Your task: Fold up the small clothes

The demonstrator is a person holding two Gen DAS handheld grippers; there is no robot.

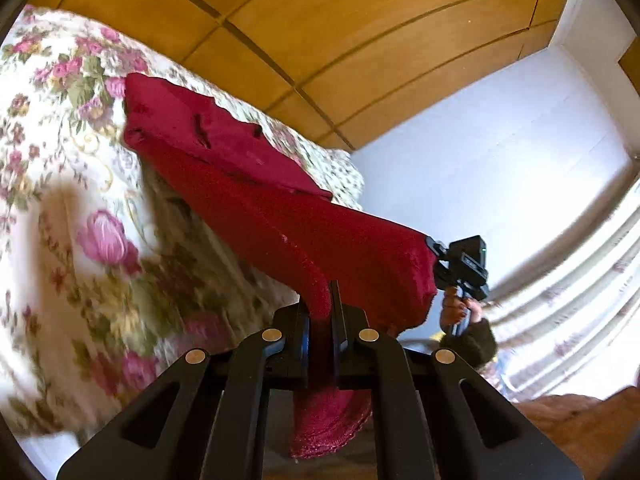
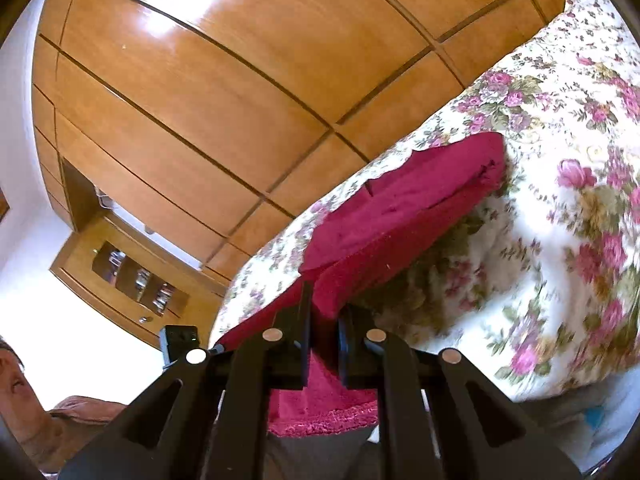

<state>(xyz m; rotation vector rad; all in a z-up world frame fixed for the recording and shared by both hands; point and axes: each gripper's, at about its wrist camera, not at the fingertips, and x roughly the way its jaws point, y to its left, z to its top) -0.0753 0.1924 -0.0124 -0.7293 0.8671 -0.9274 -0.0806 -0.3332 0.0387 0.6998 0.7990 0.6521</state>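
A dark red knitted garment [image 1: 256, 184] is stretched in the air above a floral bedspread [image 1: 60, 152], its far end still resting on the bed. My left gripper [image 1: 320, 300] is shut on one near corner of it, with red cloth pinched between the fingers and hanging below. My right gripper [image 1: 434, 254] shows to the right in the left wrist view, clamped on the other corner and held by a hand [image 1: 456, 308]. In the right wrist view my right gripper [image 2: 324, 312] is shut on the red garment [image 2: 400, 208], and the left gripper's body [image 2: 178, 342] shows at lower left.
Wooden wardrobe panels [image 2: 200, 100] rise behind the bed. A white wall [image 1: 500, 152] and striped curtain [image 1: 568, 300] lie to the right. The floral bedspread [image 2: 560, 200] fills the right side. A wooden shelf unit [image 2: 132, 276] stands at the left. Part of a person [image 2: 20, 408] shows at lower left.
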